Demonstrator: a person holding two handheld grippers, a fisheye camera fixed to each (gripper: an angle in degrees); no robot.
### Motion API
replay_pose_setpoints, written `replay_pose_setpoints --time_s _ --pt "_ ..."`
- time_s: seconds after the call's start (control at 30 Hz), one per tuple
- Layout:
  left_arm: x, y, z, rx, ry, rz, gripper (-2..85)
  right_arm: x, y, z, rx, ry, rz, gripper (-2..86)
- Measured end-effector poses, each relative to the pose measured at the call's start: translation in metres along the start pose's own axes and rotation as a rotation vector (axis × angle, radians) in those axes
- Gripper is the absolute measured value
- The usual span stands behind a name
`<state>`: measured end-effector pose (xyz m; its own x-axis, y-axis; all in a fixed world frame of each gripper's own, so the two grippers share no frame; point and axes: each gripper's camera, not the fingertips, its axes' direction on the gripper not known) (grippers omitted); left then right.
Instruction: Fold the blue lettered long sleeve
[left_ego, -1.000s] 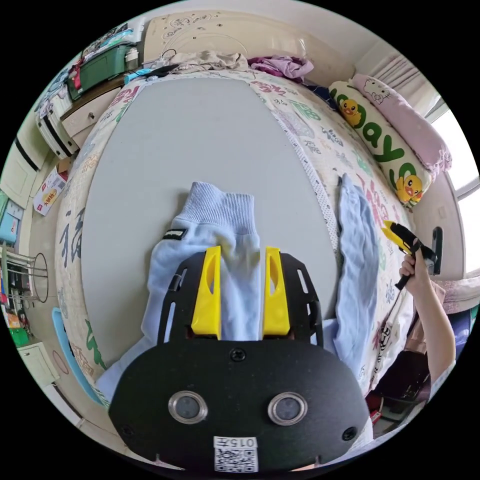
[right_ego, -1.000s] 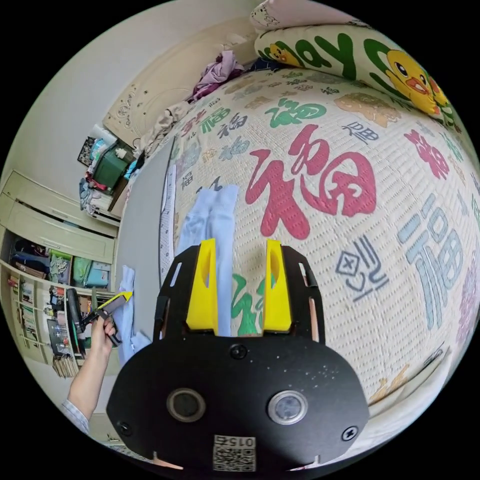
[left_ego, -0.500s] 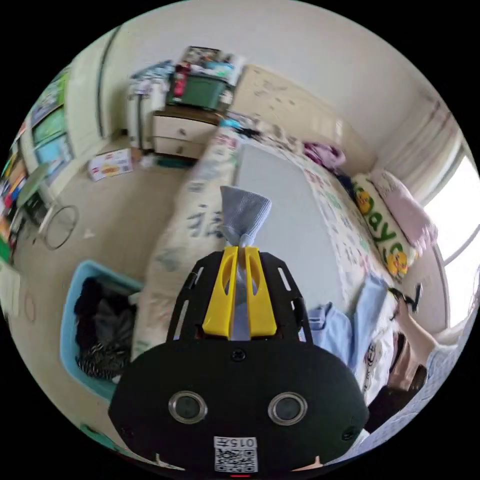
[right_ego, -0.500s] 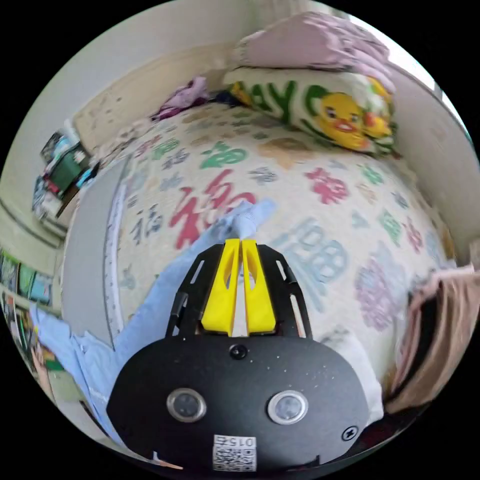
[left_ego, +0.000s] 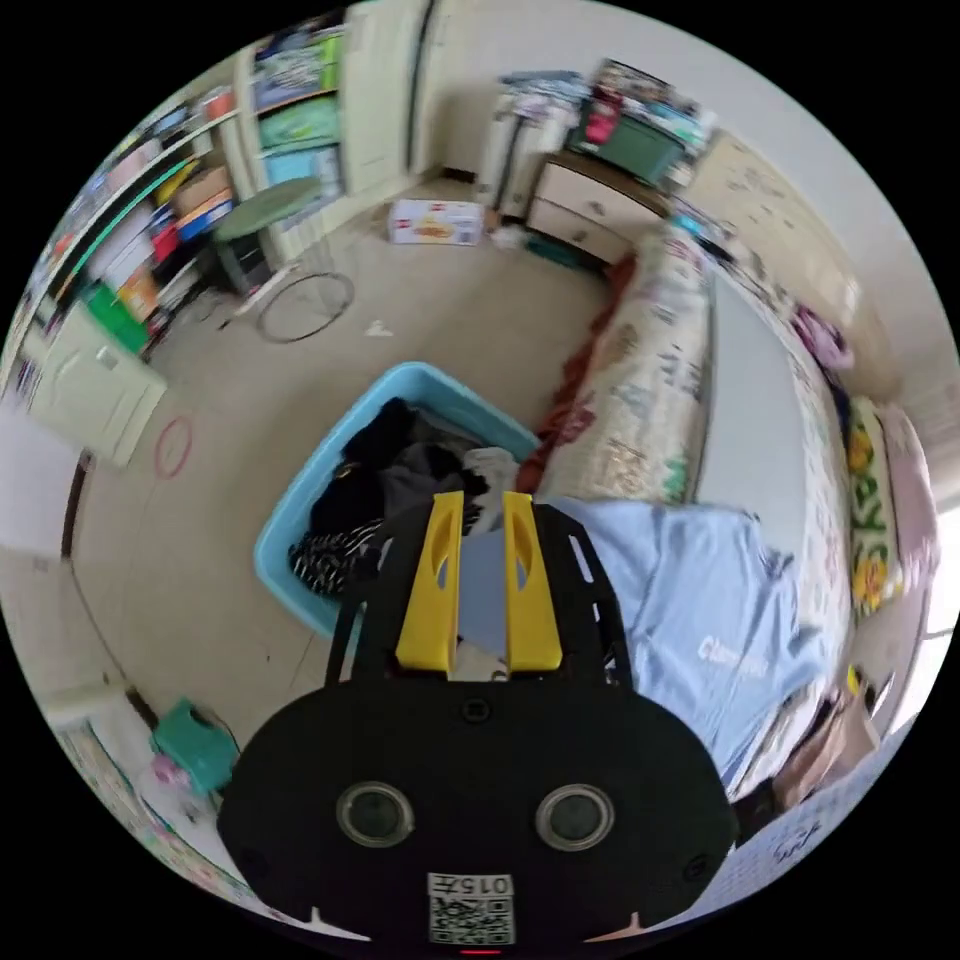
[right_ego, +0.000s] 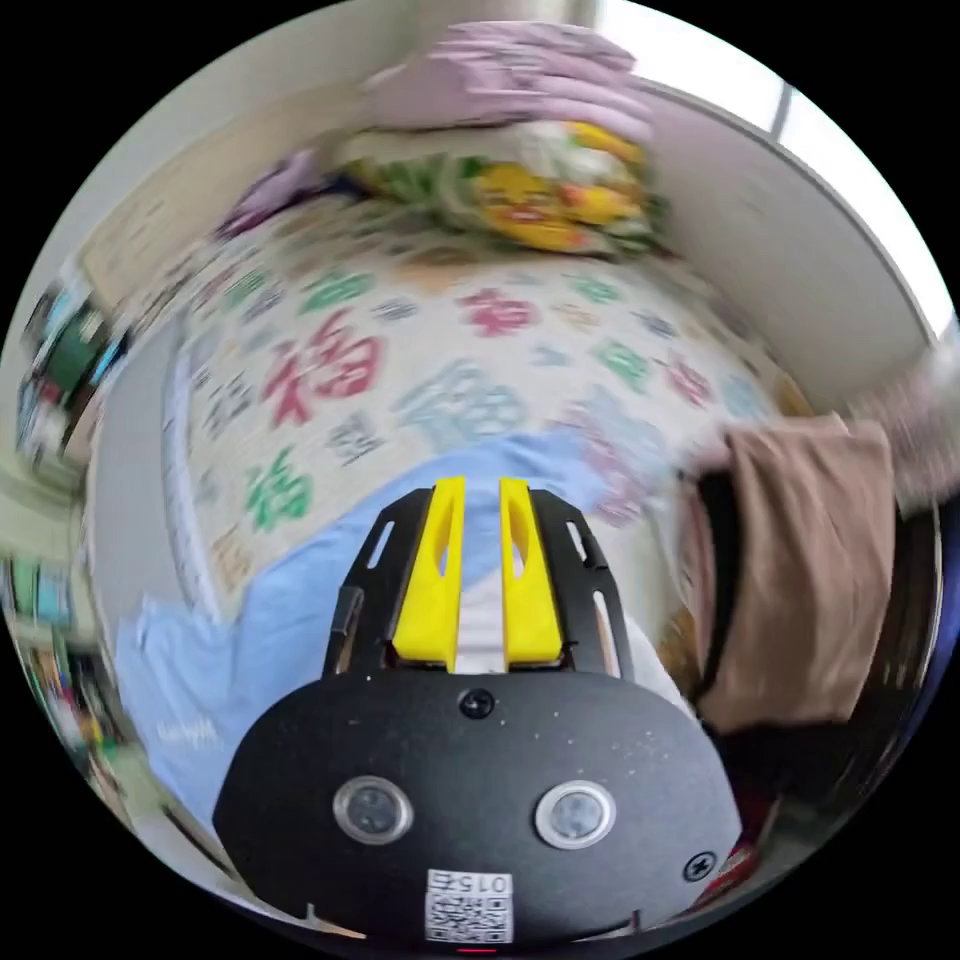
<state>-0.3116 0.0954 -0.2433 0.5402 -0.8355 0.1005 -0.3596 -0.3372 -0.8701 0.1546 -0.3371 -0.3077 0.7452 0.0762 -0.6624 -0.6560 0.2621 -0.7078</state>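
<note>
At nine o'clock in the left gripper view lay the bare floor (left_ego: 200, 520), and just inward of it the blue laundry basket (left_ego: 290, 560) with dark clothes heaped inside. The left gripper (left_ego: 478, 590) sat at the middle, its yellow fingers (left_ego: 432, 585) drawn narrow with pale blue cloth showing between them; they appeared to be pinching it, though the contact itself was hidden. From there the blue lettered long sleeve (left_ego: 700, 620) spread toward three and four o'clock, white lettering face up, draped over the edge of the bed (left_ego: 640, 400), with the grey mat (left_ego: 750, 400) beyond it at two o'clock.

In the right gripper view, much blurred, the same shirt (right_ego: 260, 640) ran from eight o'clock toward the centre across the patterned bedspread (right_ego: 400, 360). The right gripper (right_ego: 478, 580) held its fingers (right_ego: 430, 590) close together over pale fabric; it probably gripped a sleeve end, but I could not tell for certain. At three o'clock a brown garment (right_ego: 800, 560) hung by the bed's edge.

The risks, as I judged them: the garment hung partly off the bed above the basket, so a slipped pinch on the left could drop that end among the dark clothes or onto the floor. Uneven tension between the two grips could twist the body and set creases before it lay flat on the mat. The brown garment sat near enough to snag a swinging sleeve.
</note>
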Motion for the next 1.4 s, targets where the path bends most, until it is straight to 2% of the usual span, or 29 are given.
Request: replay_pose_setpoints --time_s 0.07,0.1,0.17,0.23,0.33,0.37,0.43,0.47,0.6,0.7,0.83,0.93,0.97,1.1,1.2,1.3,1.4 --pt "0.054 -0.021 0.015 -0.024 0.085 0.212 8.1 -0.129 -0.016 0.002 -0.085 -0.208 -0.425 10.6" --pt "0.09 -0.033 0.029 -0.048 0.14 0.332 8.6 -0.161 -0.015 0.004 -0.112 -0.272 -0.511 10.9" --pt "0.142 -0.045 0.055 -0.114 0.236 0.481 9.0 -0.272 -0.007 0.016 -0.238 -0.536 -0.728 11.0" --pt "0.185 -0.053 0.082 -0.185 0.271 0.587 9.2 -0.344 0.004 0.025 -0.32 -0.593 -0.878 11.1" --pt "0.233 -0.057 0.116 -0.24 0.237 0.709 9.7 -0.426 0.03 0.04 -0.417 -0.494 -1.127 10.6" --pt "0.244 -0.058 0.128 -0.273 0.232 0.728 9.7 -0.444 0.035 0.039 -0.417 -0.439 -1.18 7.7" --pt "0.254 -0.057 0.14 -0.296 0.216 0.756 8.2 -0.458 0.028 0.019 -0.328 -0.406 -1.215 2.5" --pt "0.257 -0.056 0.139 -0.251 0.192 0.778 7.2 -0.465 0.023 0.01 -0.323 -0.407 -1.239 0.2" --pt "0.264 -0.05 0.14 -0.23 0.149 0.851 2.3 -0.487 0.018 -0.006 -0.39 -0.379 -1.332 -0.8" --pt "0.268 -0.049 0.14 -0.249 0.142 0.884 0.9 -0.502 0.008 -0.027 -0.314 -0.309 -1.346 -0.9" --pt "0.266 -0.063 0.138 -0.244 0.149 0.833 0.1 -0.529 -0.044 -0.059 -0.175 -0.253 -1.233 -0.4" --pt "0.261 -0.066 0.138 -0.263 0.163 0.806 0.0 -0.545 -0.078 -0.076 -0.33 -0.431 -1.21 1.2" --pt "0.258 -0.062 0.139 -0.262 0.157 0.813 -0.1 -0.546 -0.081 -0.082 -0.391 -0.465 -1.208 5.1" --pt "0.249 -0.048 0.139 -0.251 0.146 0.826 -0.1 -0.533 -0.059 -0.092 -0.55 -0.486 -1.308 9.0" --pt "0.242 -0.045 0.14 -0.257 0.155 0.81 0.0 -0.522 -0.037 -0.097 -0.547 -0.392 -1.363 7.8" --pt "0.235 -0.043 0.14 -0.273 0.159 0.801 0.0 -0.519 -0.025 -0.113 -0.46 -0.323 -1.377 1.2" --pt "0.232 -0.037 0.136 -0.26 0.132 0.811 0.0 -0.519 -0.02 -0.123 -0.444 -0.297 -1.381 -0.4"
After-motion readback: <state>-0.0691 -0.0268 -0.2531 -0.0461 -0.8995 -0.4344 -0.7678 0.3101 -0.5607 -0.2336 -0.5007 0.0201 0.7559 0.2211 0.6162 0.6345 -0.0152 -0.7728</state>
